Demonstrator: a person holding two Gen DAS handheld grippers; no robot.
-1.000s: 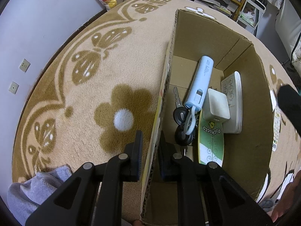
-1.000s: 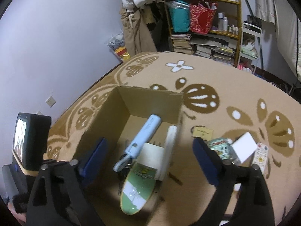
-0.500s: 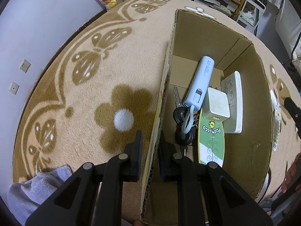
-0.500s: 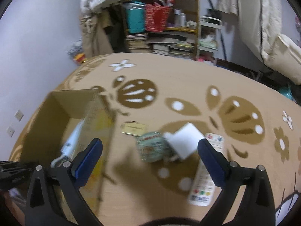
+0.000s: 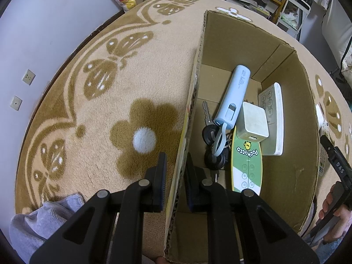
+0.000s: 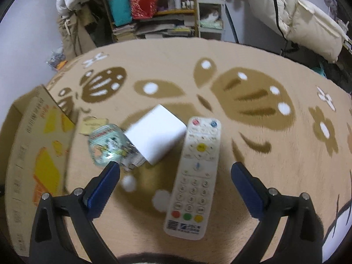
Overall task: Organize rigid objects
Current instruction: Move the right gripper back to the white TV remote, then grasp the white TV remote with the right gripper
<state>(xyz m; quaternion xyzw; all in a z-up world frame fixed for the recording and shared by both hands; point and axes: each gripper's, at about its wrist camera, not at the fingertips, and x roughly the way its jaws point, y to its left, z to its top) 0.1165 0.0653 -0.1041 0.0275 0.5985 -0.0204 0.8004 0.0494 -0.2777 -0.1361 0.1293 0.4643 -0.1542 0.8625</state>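
Biggest worry, starting on the left: the left gripper point(image 5: 175, 177) has its jaws pinched on the thin side wall of the cardboard box point(image 5: 286, 171). That wall is just corrugated card, so if the hand pulls or twists, I'd guess it bends or the whole box slides on the fuzzy rug point(image 5: 92, 114) instead of staying put.

Inside the box things are already stacked loosely: black-headed keys point(image 5: 210, 132), a smooth pale blue tube-shaped power bank point(image 5: 234, 96) with a loop strap, a green and white oval remote point(image 5: 246, 165), a cream cube charger point(image 5: 254, 124) resting on it, and a flat white panel point(image 5: 272, 118) leaning on the far wall. A jolt could tip that panel over.

Moving right, the stuff not yet boxed sits on the rug just beside the box: a small card point(image 6: 92, 124), a round clear printed thing point(image 6: 107, 144) (blurry, can't tell what), a white cube charger point(image 6: 156, 132) touching it, and a long white remote point(image 6: 195, 176) with hard glossy plastic and coloured buttons.

The right gripper point(image 6: 175, 182) hangs over that remote with jaws spread wide, holding nothing. The remote is slick and slightly angled to the jaws, so a bite across its width could let it pivot or squirt out, and the left finger is close enough to nudge the round thing.
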